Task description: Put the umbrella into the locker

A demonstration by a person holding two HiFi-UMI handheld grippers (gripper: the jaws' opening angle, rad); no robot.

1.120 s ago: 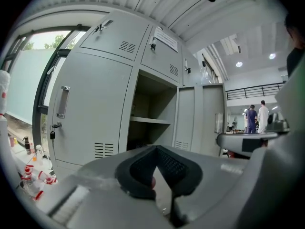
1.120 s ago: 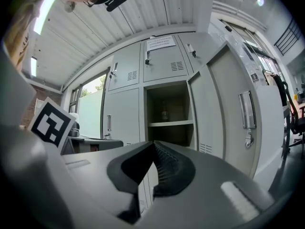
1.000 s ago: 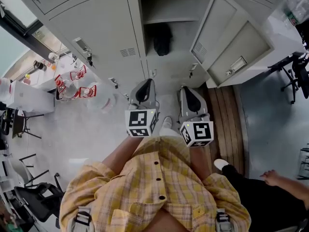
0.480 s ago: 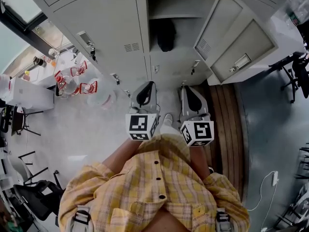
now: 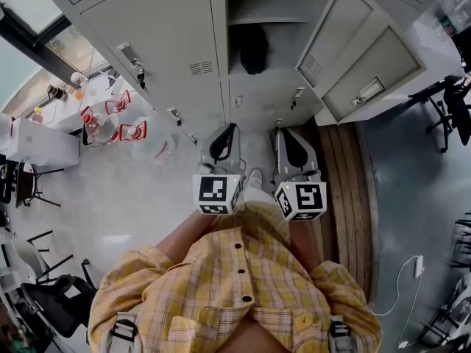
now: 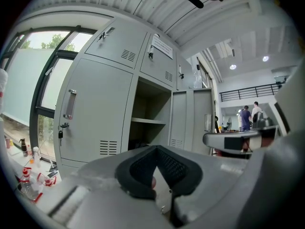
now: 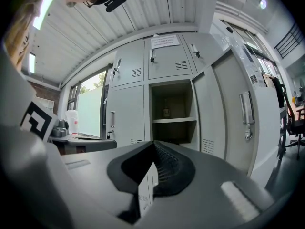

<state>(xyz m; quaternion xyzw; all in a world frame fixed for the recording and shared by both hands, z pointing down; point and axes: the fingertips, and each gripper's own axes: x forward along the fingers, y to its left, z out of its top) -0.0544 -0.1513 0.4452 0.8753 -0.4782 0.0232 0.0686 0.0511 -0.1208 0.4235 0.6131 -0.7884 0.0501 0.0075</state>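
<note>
A dark, folded thing that looks like the umbrella (image 5: 254, 50) lies inside the open locker (image 5: 268, 17), below its shelf. Both grippers hang side by side in front of my chest, pointing at that locker and well short of it. My left gripper (image 5: 232, 128) (image 6: 156, 147) is shut with nothing between its pads. My right gripper (image 5: 280, 132) (image 7: 153, 142) is also shut and empty. In the right gripper view the locker's shelf (image 7: 174, 120) carries a small bottle-like item (image 7: 166, 110).
The locker's door (image 5: 353, 57) stands swung out to the right, over a wooden floor strip (image 5: 342, 171). Closed locker doors (image 5: 158, 43) fill the left. Red-labelled bottles (image 5: 110, 123) sit at the left, an office chair (image 5: 450, 109) at the right. People (image 6: 247, 116) stand far off.
A person's leg and hand at the lower right have left the view. The lockers have drifted slightly in the frame. Both grippers stay shut, side by side.
</note>
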